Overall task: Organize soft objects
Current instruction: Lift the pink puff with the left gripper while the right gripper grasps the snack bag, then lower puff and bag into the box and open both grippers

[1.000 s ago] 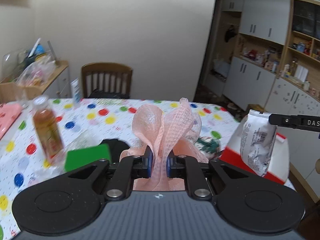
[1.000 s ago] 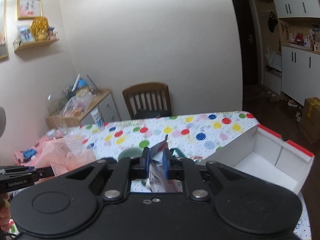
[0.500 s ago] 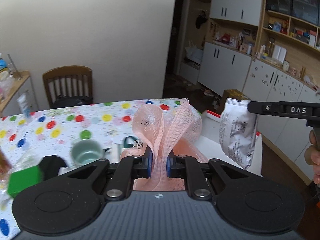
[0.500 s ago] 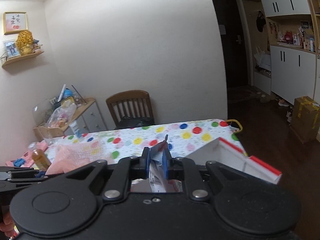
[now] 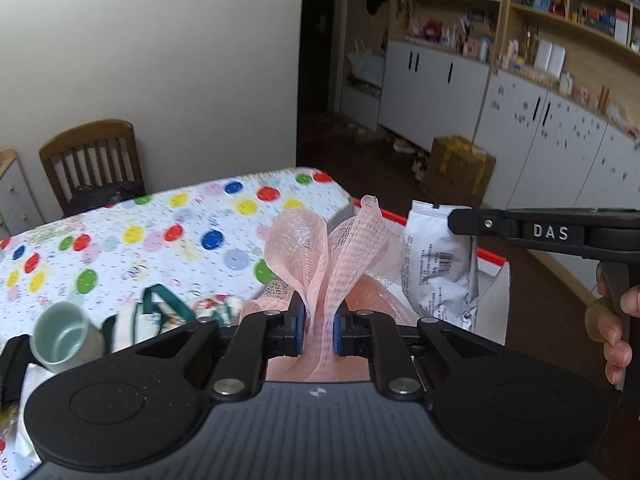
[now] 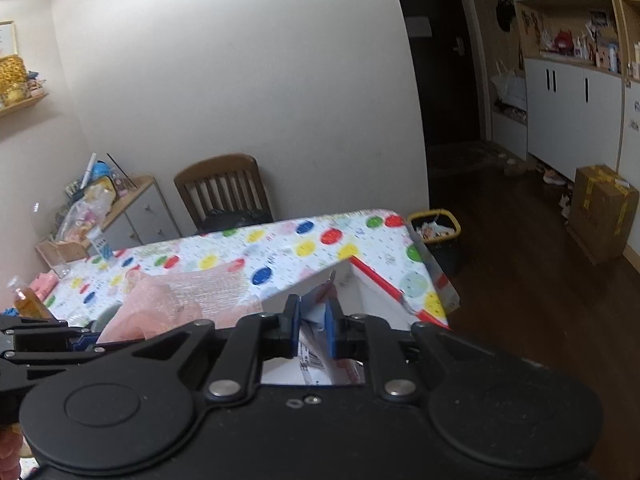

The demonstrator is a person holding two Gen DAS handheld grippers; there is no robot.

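Note:
My left gripper (image 5: 317,330) is shut on a pink mesh bath sponge (image 5: 336,248), which hangs in the air above the near side of a white box with a red rim (image 5: 494,304). In the right wrist view the pink mesh sponge (image 6: 192,296) shows at the left, beside the left gripper's black fingers (image 6: 44,340). My right gripper (image 6: 313,330) is shut on the top edge of a silver-white foil packet (image 6: 316,354), held over the white box (image 6: 376,280). The same foil packet (image 5: 438,268) dangles from the right gripper (image 5: 466,222) just right of the sponge.
The table (image 5: 160,232) wears a polka-dot cloth. On it sit a pale green cup (image 5: 60,336), a green-and-white bag (image 5: 160,316) and a bottle of amber drink (image 6: 26,300). A wooden chair (image 6: 224,192) stands behind, a yellow-rimmed bin (image 6: 436,228) on the floor beside the table.
Both grippers have swept to the right along the table with their loads. The sponge and the packet now hang over the white box, and the packet sits lower and closer to the sponge.

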